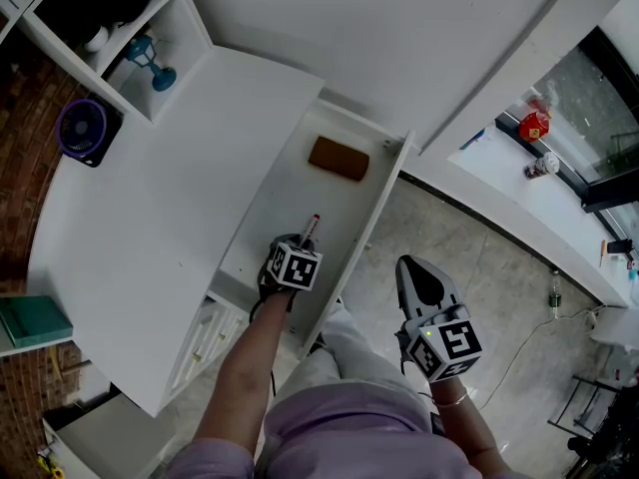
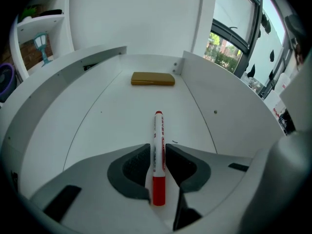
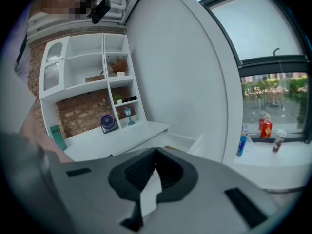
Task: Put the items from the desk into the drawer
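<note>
A red-and-white marker (image 1: 311, 230) (image 2: 158, 150) lies lengthwise on the floor of the open white drawer (image 1: 374, 218) (image 2: 214, 112), red cap towards me. My left gripper (image 1: 296, 241) (image 2: 157, 148) points down into the drawer and is open. Its pads flank the marker, with a thin gap on the right side. A brown block (image 1: 338, 159) (image 2: 152, 78) rests at the drawer's far end. My right gripper (image 1: 421, 279) (image 3: 156, 153) hangs over the floor to the right of the drawer, shut with nothing in it.
The white desk (image 1: 170, 198) runs left of the drawer. On it, a purple fan (image 1: 82, 131) stands by a shelf unit holding a blue lamp (image 1: 150, 63). A green book (image 1: 33, 320) lies at the left edge. Bottles (image 1: 535, 125) stand on the window sill.
</note>
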`<state>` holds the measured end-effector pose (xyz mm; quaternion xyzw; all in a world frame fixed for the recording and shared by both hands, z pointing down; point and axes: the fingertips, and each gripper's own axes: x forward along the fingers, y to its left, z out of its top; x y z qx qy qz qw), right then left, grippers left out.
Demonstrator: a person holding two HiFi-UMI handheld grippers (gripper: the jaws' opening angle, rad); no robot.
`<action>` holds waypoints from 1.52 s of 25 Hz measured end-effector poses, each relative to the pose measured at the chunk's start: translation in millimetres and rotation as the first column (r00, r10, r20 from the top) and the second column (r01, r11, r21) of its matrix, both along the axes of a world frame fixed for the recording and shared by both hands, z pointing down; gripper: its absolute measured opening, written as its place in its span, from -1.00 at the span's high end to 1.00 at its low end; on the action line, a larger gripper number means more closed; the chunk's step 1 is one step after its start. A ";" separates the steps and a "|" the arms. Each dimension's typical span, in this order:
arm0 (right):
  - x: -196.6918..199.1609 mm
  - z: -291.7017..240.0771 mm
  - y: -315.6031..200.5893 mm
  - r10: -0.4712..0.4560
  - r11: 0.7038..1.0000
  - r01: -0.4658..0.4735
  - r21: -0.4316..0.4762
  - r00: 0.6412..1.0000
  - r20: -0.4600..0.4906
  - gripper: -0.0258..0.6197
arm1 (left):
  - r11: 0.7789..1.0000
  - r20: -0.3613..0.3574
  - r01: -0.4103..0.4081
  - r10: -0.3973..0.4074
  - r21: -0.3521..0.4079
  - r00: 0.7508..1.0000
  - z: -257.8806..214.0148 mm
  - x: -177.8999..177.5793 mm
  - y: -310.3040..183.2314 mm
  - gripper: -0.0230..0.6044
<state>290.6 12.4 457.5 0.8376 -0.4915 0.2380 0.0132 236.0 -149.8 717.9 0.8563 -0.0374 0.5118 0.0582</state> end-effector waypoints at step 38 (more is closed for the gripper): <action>-43.9 -26.2 -34.3 -0.134 0.988 0.137 0.071 0.990 -0.041 0.91 | 0.979 -0.434 0.201 -0.175 0.014 0.884 -182.7 -43.6 -34.8 0.84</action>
